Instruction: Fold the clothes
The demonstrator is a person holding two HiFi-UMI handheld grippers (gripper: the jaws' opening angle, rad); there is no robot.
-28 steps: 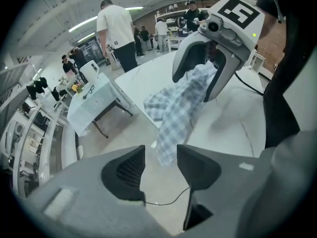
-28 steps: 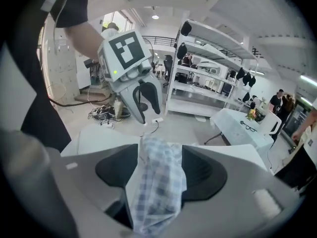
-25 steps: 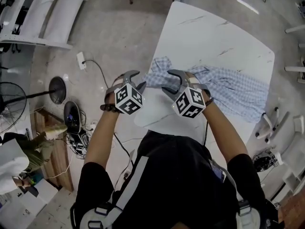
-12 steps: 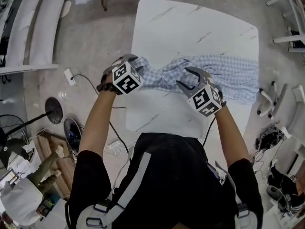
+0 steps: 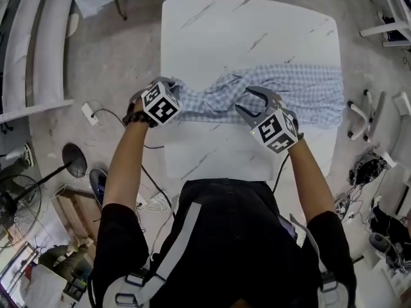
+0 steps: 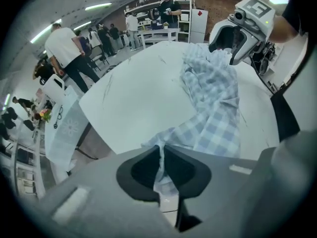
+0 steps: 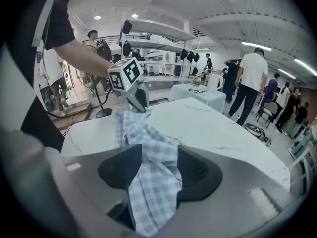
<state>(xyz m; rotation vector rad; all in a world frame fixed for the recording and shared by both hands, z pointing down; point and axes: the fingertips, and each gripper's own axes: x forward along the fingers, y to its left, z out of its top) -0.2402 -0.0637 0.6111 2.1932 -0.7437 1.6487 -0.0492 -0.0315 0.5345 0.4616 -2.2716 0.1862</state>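
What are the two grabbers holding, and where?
Both jaws just closed on the checked shirt: left gripper pinches an end, right gripper a bunch near the middle.

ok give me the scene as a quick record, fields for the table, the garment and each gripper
surface: white marble-pattern table
garment: blue and white checked cloth garment, bunched in a strip across the table
left gripper: jaws have just been closing, shut on the garment's left end
right gripper: jaws have just been closing, gripping a thick bunch mid-garment
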